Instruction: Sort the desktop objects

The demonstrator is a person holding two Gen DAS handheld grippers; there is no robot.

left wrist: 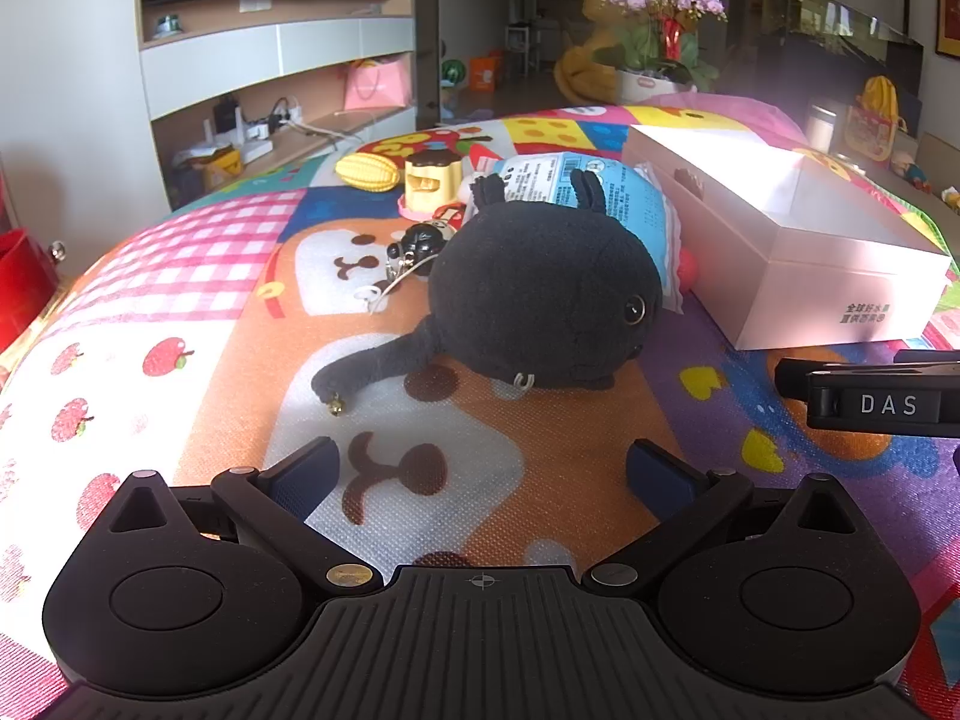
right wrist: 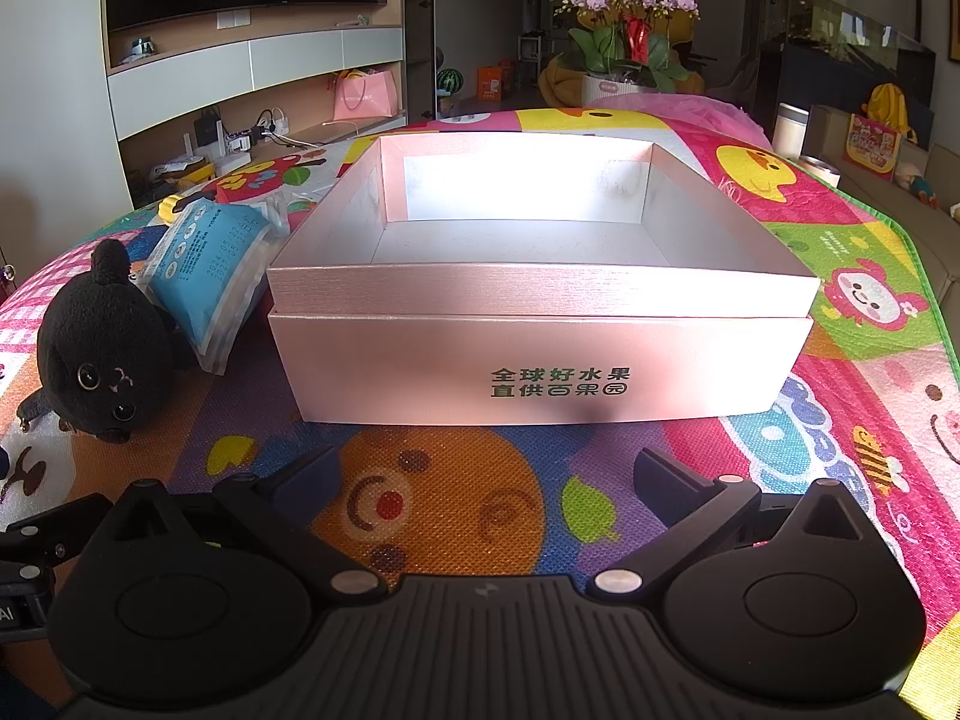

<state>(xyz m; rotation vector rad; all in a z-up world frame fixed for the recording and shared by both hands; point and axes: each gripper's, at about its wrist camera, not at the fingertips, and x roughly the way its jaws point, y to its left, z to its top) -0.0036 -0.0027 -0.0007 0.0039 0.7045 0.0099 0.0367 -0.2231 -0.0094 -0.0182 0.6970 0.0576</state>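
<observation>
A black plush toy (left wrist: pixel 540 294) lies on the colourful mat just ahead of my left gripper (left wrist: pixel 483 471), which stands open with nothing between its fingers. Behind the plush lie a blue packet (left wrist: pixel 576 183), a small black keychain figure (left wrist: pixel 420 243), a yellow corn toy (left wrist: pixel 367 172) and a yellow pudding-shaped toy (left wrist: pixel 433 180). An open pink box (right wrist: pixel 540 300), empty inside, sits in front of my right gripper (right wrist: pixel 489 474), which is also open and holds nothing. The plush (right wrist: pixel 102 348) and the packet (right wrist: pixel 210 276) show at the left of the right wrist view.
The pink box (left wrist: pixel 780 222) lies right of the plush in the left wrist view, and part of the other gripper (left wrist: pixel 870 399) shows at the right edge. A flowerpot (right wrist: pixel 624 30) and shelves stand beyond the table's far edge.
</observation>
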